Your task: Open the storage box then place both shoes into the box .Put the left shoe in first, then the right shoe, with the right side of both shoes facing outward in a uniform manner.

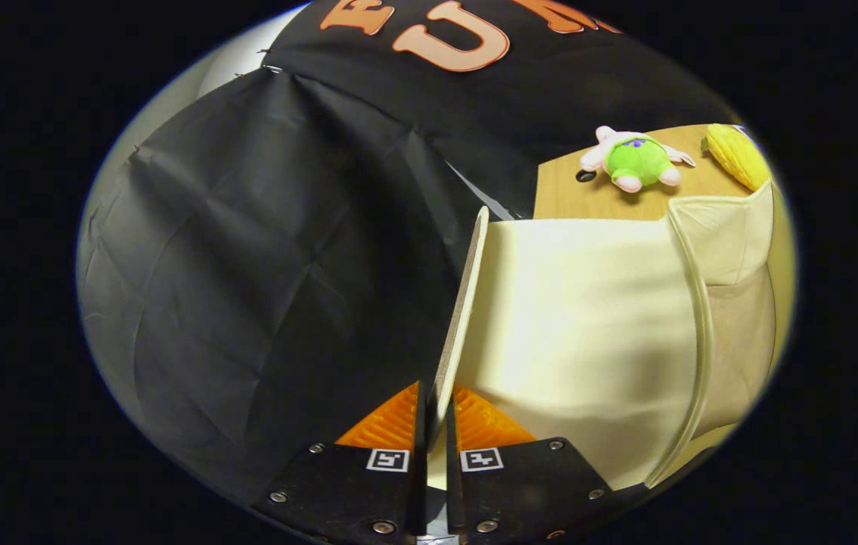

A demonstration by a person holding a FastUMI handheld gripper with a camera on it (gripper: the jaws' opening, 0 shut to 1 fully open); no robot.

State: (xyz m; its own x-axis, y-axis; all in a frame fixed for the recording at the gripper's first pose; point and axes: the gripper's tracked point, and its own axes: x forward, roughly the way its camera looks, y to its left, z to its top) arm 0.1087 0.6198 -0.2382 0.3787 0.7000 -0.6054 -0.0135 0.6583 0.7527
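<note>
Right, my claw (433, 424) is clamped on the storage box's lid (463, 310), both fingers pressing its thin edge, flap raised edge-on beside the cream box (588, 318). Opening looks underway; both shoes are left to place. Box interior is hidden. Plush toy (635, 160) and corn (735, 155) sit at the tabletop's (558, 200) far edge.

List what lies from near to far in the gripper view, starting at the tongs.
Tongs shut on the lid edge → cream storage box → wooden table → green plush toy → black cloth wall.
</note>
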